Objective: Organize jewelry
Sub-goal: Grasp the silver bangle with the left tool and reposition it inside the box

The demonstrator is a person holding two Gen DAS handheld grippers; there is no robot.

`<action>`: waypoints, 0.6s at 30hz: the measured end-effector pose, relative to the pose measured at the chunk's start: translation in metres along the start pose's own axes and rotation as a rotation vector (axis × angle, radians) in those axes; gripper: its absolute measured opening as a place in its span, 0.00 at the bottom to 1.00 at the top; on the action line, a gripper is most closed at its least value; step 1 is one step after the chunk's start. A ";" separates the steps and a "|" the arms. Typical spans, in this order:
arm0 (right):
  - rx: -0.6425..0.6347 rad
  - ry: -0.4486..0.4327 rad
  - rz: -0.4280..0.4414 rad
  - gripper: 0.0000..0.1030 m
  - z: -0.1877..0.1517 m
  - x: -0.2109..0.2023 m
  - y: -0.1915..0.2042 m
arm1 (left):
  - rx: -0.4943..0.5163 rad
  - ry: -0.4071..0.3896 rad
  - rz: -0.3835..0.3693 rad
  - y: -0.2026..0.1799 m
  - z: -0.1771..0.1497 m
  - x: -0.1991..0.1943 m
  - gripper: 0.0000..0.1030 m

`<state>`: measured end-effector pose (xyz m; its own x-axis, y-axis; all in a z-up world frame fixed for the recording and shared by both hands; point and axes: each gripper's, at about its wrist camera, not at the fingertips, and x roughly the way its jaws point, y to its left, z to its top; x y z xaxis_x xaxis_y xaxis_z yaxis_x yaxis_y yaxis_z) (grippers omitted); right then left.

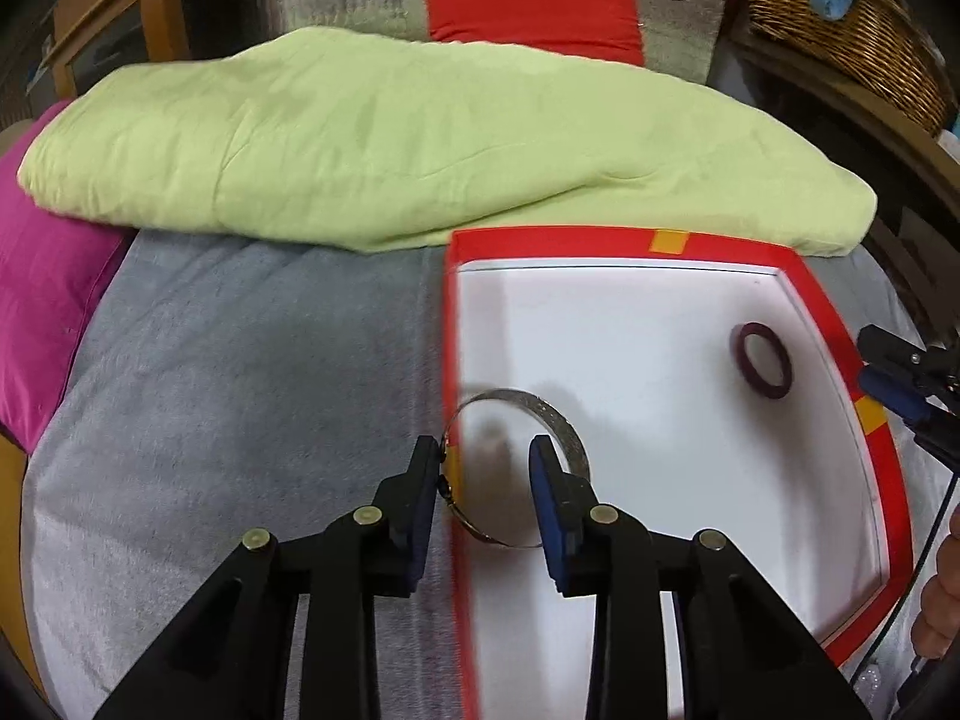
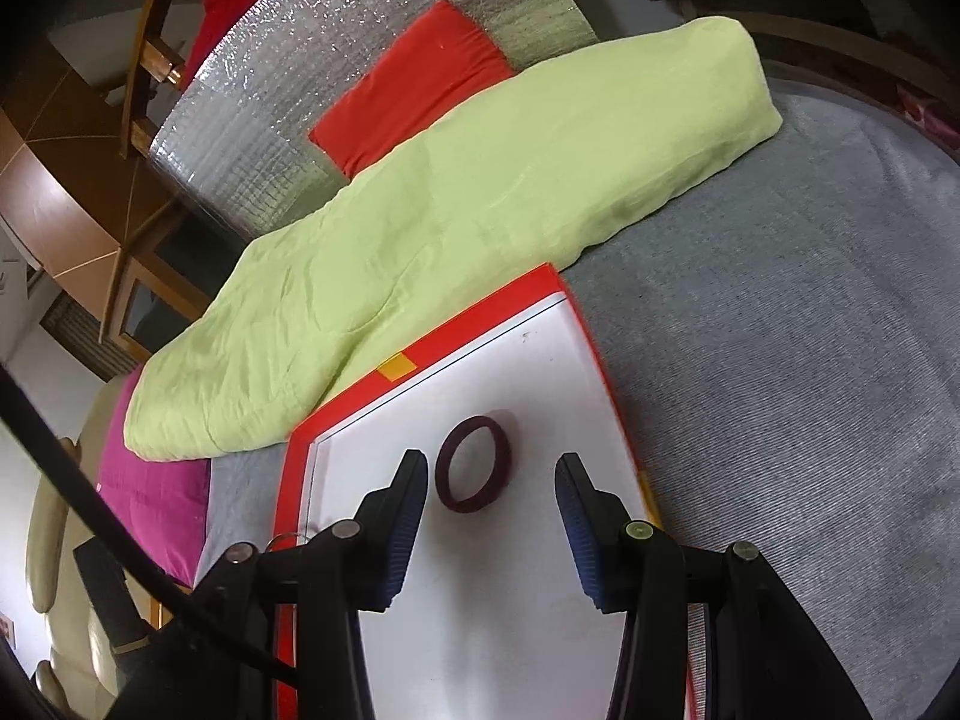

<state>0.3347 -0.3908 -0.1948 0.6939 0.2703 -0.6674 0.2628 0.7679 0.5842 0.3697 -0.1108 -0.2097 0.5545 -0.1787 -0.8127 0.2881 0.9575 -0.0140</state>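
A white tray with a red rim point(image 1: 660, 246) lies on a grey blanket point(image 1: 240, 360). A silver bangle point(image 1: 540, 405) rests at the tray's left rim, partly over it, between the open fingers of my left gripper point(image 1: 483, 456); whether they touch it I cannot tell. A maroon bangle point(image 1: 762, 360) lies flat in the tray near its right side. In the right wrist view the same maroon bangle point(image 2: 474, 462) lies just ahead of my open, empty right gripper point(image 2: 492, 474) over the tray point(image 2: 468, 318). The right gripper's tip shows in the left wrist view point(image 1: 900, 378).
A light green folded quilt point(image 1: 390, 138) lies behind the tray. A magenta pillow point(image 1: 42, 300) is at the left, a red cushion point(image 1: 534, 12) on silver foil at the back, and a wicker basket point(image 1: 840, 18) at the back right.
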 end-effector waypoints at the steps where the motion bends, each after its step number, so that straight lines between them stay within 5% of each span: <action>1: 0.003 0.002 0.000 0.47 0.000 0.000 -0.001 | 0.003 0.004 0.013 -0.002 0.000 0.002 0.32; 18: -0.003 0.005 0.009 0.47 0.002 -0.003 -0.002 | -0.020 -0.022 0.031 -0.003 0.010 0.001 0.32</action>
<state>0.3329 -0.3943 -0.1929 0.6925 0.2800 -0.6648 0.2551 0.7670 0.5888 0.3775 -0.1160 -0.2042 0.5797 -0.1538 -0.8002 0.2552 0.9669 -0.0010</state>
